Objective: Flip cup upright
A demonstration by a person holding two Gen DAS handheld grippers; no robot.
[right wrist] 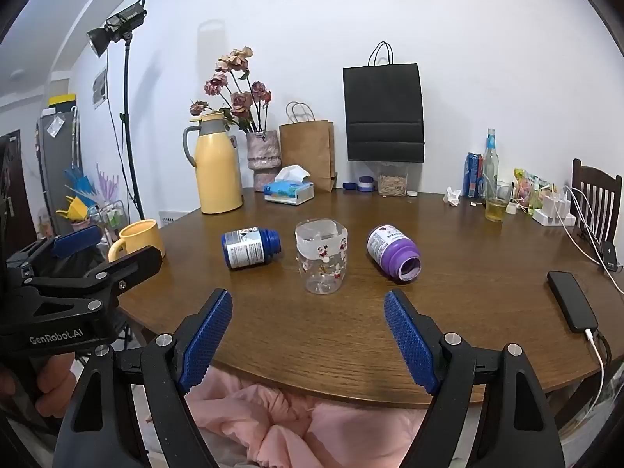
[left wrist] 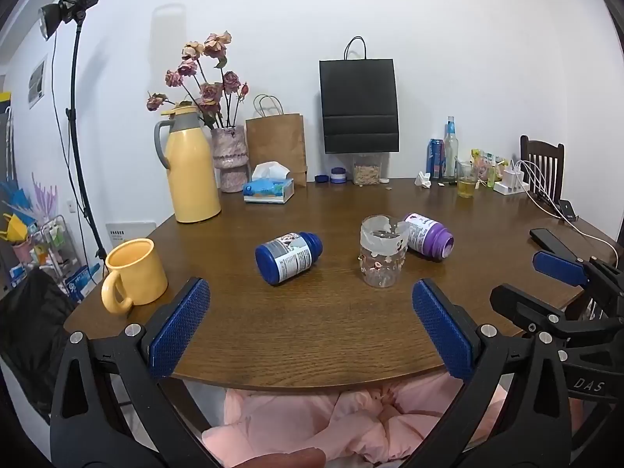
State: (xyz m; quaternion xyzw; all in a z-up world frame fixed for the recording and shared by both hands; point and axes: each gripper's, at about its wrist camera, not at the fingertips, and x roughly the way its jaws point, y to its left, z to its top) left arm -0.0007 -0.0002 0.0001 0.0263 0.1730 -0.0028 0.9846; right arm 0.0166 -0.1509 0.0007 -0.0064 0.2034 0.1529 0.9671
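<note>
Clear cartoon-printed cup [right wrist: 321, 257], upright

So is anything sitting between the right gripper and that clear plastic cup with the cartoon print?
Nothing visible does: only bare wooden table lies between the open right gripper and the clear printed plastic cup.

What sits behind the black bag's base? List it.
A clear container of tan bits stands at the black bag's base, partly hidden by the bag. A small purple-and-white jar and a blue lid sit left of it. Anything further behind the bag is covered.
</note>
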